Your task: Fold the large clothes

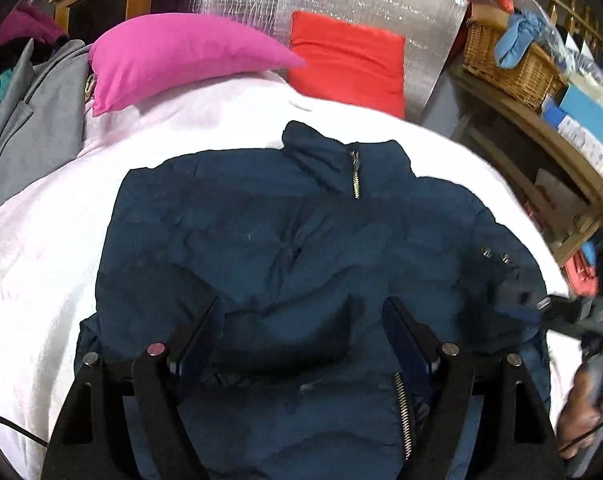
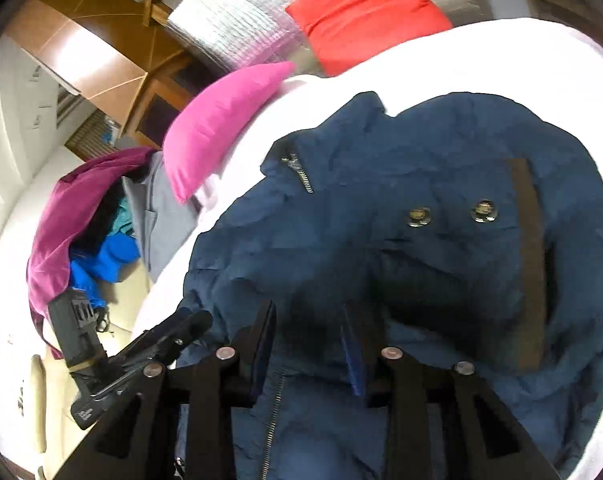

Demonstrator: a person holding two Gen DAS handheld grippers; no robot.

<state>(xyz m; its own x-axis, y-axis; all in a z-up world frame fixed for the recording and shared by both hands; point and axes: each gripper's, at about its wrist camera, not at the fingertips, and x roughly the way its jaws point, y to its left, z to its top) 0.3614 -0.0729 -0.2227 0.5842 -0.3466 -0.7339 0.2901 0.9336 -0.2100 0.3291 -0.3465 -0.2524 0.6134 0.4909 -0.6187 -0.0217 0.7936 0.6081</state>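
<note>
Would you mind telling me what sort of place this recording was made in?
Probably a lived-in bedroom: the navy jacket lies on a white-covered bed with a pink pillow, and a pile of clothes lies beside it.

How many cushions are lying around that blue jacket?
2: a pink cushion on the white cover beyond the jacket's left shoulder, and a red cushion against the silver sheet. Others may be hidden.

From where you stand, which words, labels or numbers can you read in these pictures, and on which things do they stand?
"FASHIO": pale letters on the blue box on the shelf at the right edge of the left wrist view; the rest is cut off.
White print on the left gripper body, in the right wrist view: too small to read.
Snap buttons on the navy jacket: embossed marks, too blurred to read.
</note>
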